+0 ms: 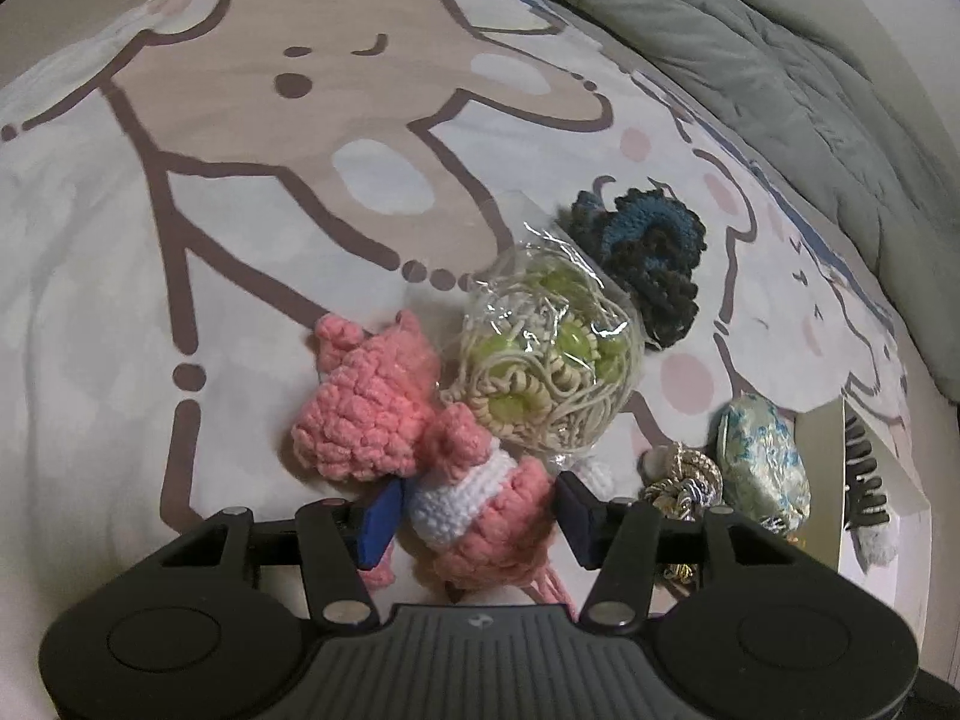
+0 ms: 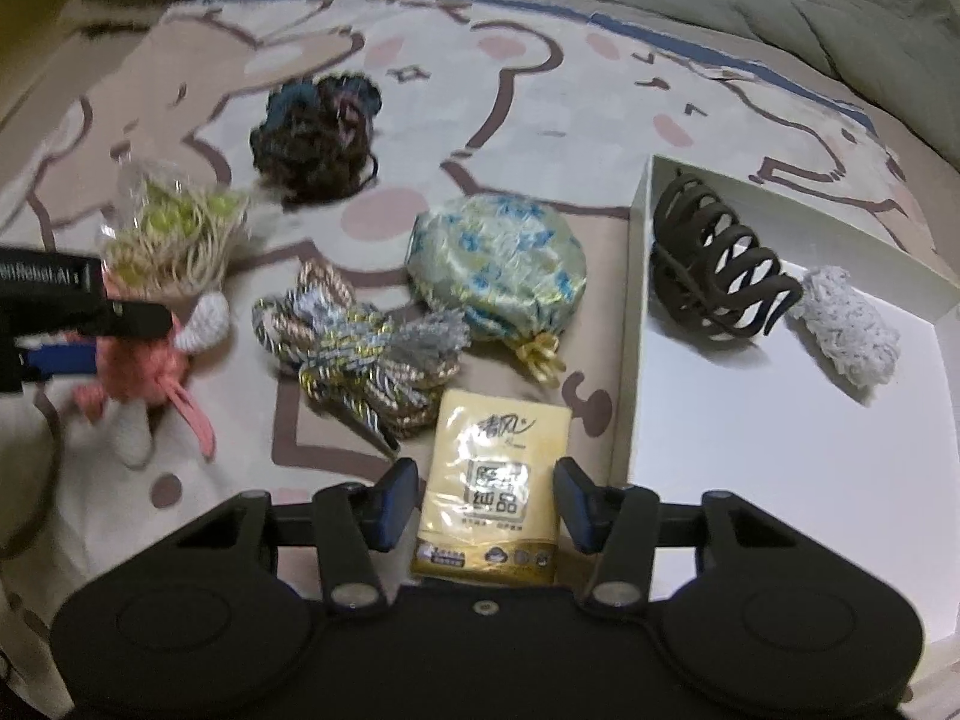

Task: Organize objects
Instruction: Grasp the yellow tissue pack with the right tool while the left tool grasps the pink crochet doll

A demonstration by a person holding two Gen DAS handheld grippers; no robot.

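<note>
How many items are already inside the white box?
2. A dark brown hair clip sits near the far left corner of the white box, and a small white crocheted piece lies just to its right. The box's near part is hidden behind the right claw.

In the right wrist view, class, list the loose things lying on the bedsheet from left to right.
Pink knitted toy → gold cord bundle → blue floral pouch → brown hair claw → white knitted piece, the last two inside the white box.

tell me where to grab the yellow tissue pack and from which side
Across its two long edges, coming straight down from above. The yellow tissue pack lies flat on the bedsheet, lengthwise between the right hand-held gripper pads, narrower than the open gap.
</note>
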